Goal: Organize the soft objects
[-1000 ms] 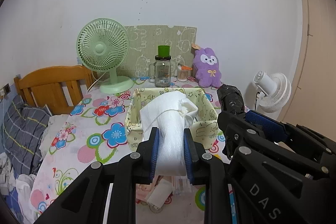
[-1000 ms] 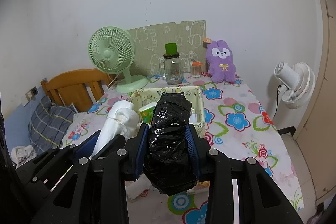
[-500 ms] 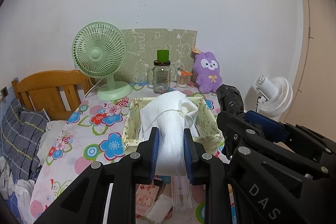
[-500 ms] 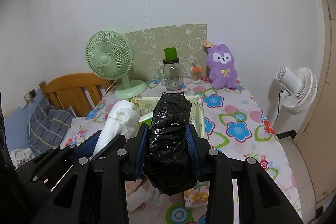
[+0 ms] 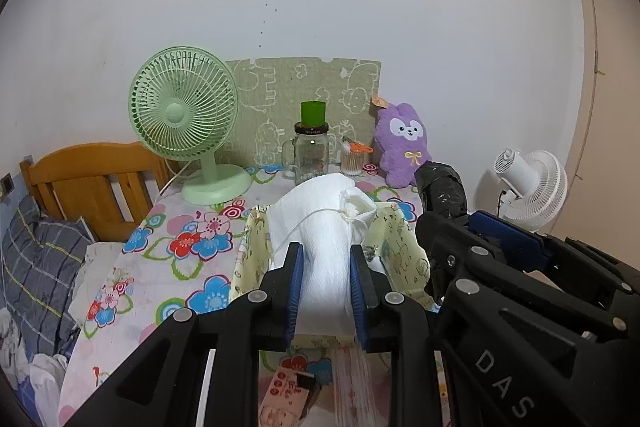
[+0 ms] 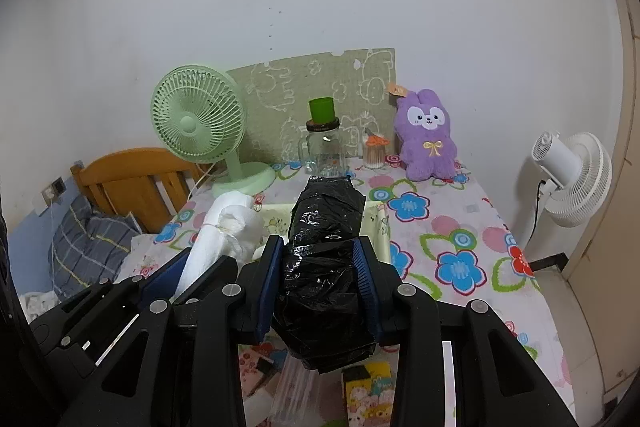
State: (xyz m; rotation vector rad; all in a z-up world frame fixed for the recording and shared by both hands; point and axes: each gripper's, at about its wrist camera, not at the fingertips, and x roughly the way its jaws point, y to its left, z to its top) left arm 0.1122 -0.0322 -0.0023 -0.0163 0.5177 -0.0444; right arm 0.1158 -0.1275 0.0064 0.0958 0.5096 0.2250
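- progress looked to be about midway: both soft rolls were lifted and held, and neither sat in the basket (image 5: 404, 251) yet.
- left gripper (image 5: 325, 291), at lower centre of the left view, had its jaws clamped on the white roll (image 5: 320, 227), which stuck out forward over the basket's near rim.
- right gripper (image 6: 318, 291), at lower centre of the right view, had its jaws clamped on the black bag roll (image 6: 326, 247), whose far end covered the basket's middle.
- the two grippers were side by side, with the white roll at centre left of the right view and the black one at centre right of the left view.
- basket, a pale yellow cloth one, stood on the flowered table (image 6: 452, 227); its inside was mostly hidden, so what already lay there could not be told.
- small packets (image 6: 368, 387) lay on the table at the bottom of the frame, seemingly unsorted.
- left to do, by my judgement: lower both rolls into the basket and let go.
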